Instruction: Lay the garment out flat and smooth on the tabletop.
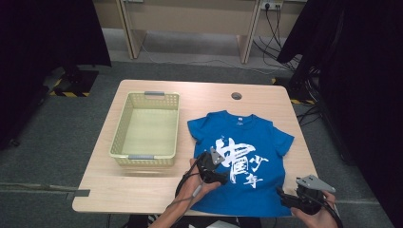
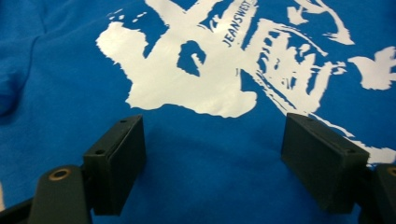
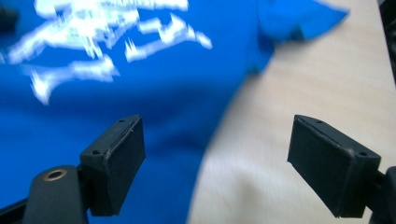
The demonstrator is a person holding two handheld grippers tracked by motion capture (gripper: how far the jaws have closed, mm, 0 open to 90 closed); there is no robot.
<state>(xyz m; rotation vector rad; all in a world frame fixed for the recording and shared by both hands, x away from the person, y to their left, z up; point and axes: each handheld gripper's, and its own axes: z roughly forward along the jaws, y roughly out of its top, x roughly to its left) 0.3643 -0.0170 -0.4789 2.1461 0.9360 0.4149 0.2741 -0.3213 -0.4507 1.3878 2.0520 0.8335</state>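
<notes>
Light wood surface [image 1: 142, 187], w/ blue T-shirt [image 1: 256, 137] spread flat on right half, white print up, collar twd far edge, hem at near edge. Yellow-green basket [image 1: 119, 133] just left of shirt, apart from it. Left gripper [image 1: 216, 166] over shirt's left part by print, jaws released, wide, blue cloth seen between, nothing grasped. Right gripper [image 1: 285, 197] at shirt's near-right corner, jaws released, straddling hem edge and bare wood.
</notes>
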